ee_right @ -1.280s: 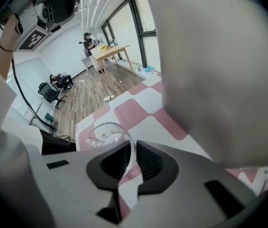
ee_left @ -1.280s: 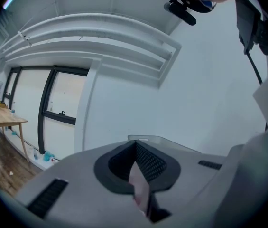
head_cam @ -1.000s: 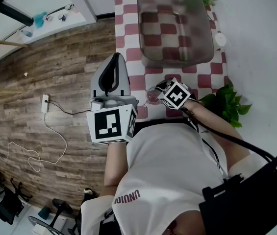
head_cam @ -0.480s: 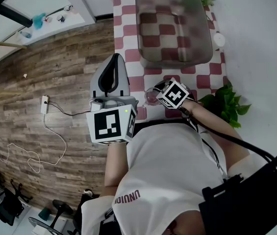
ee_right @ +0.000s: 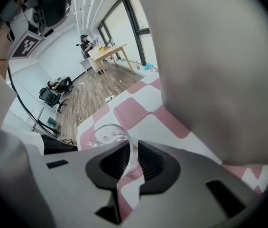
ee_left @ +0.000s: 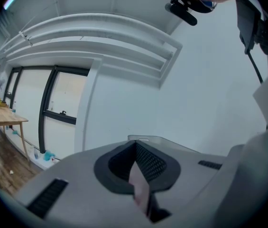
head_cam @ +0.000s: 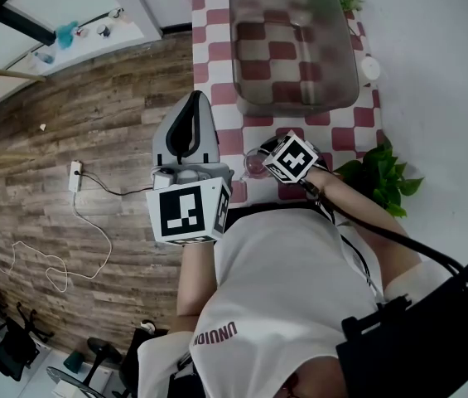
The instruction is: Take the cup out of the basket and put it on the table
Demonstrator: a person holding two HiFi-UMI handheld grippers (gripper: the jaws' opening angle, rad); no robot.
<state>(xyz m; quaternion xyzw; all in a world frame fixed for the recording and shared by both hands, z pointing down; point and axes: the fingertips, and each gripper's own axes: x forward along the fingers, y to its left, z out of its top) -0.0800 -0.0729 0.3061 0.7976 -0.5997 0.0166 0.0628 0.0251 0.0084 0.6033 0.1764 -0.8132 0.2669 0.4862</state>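
**Item: cup** (head_cam: pixel 256 163) – clear glass, outside the basket (head_cam: pixel 296 104). It lay on the basket's near side, well apart from it, over the near edge of the checked table (head_cam: pixel 217 65). Whether its base touched the cloth could not be told.

**Holder: right gripper** (head_cam: pixel 260 156) – the tongs were clamped on the cup's wall, one jaw inside the rim and one outside. The right gripper view showed the glass edge running between the ribbed pads (ee_right: pixel 145 160). A wall grip of this kind probably suited a thin, smooth vessel, since it left the base free to meet the table.

**Pose, right:** the forearm reached forward from the body toward the basket. The marker cube faced up and the jaws pointed left across the table edge. In the right gripper view the basket (ee_right: pixel 209 56) loomed as a grey mass on the right, with the cup (ee_right: pixel 106 134) low over the pink-and-white squares (ee_right: pixel 134 113).

**Idle: left gripper** (head_cam: pixel 194 98) – the jaws were together with nothing between them. It was held left of the basket, beyond the table's side and over the wooden floor. The left gripper view (ee_left: pixel 134 144) looked up at the wall and the basket's rim. It was presumably parked clear of the work.

**Judgement:** the cup had been removed from the basket, and placing it on the table seemed near its end, with release not yet made.

**Nearby:** a potted plant (head_cam: pixel 383 181), on the basket's near-right side.
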